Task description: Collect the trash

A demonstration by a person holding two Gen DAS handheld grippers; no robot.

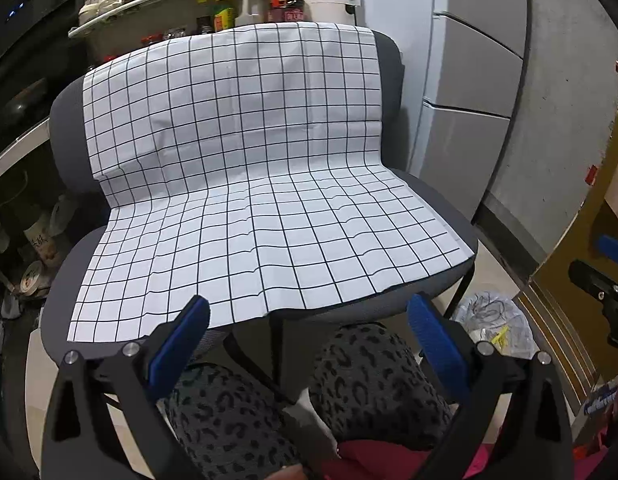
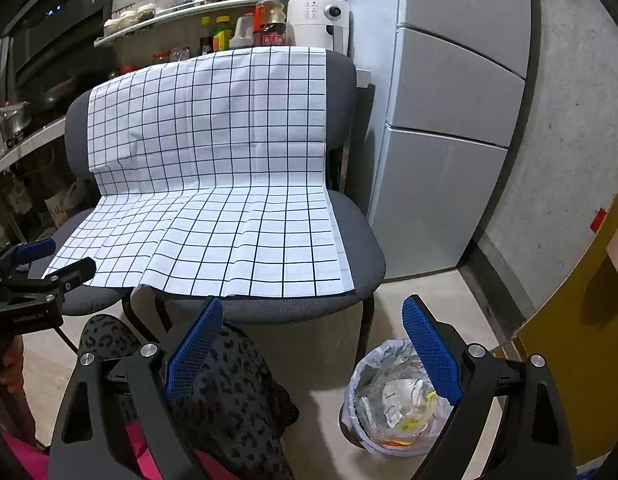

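A small bin lined with a clear bag (image 2: pixel 389 400) stands on the floor by the right chair's front leg, with wrappers and crumpled plastic inside. It also shows at the lower right of the left wrist view as the bin (image 1: pixel 493 324). My right gripper (image 2: pixel 313 348) hangs open above the floor just left of the bin, nothing between its blue pads. My left gripper (image 1: pixel 309 340) is open too, held before the chairs' front edge over the person's knees. A white checked cloth (image 1: pixel 245 184) drapes two grey chairs, and I see no item on it.
The person's knees in leopard-print trousers (image 1: pixel 365 380) sit under both grippers. Behind the chairs are shelves with bottles and jars (image 2: pixel 229 32) and a white appliance (image 2: pixel 317 20). A grey fridge (image 2: pixel 449 140) stands to the right, a yellow door (image 2: pixel 581 340) further right.
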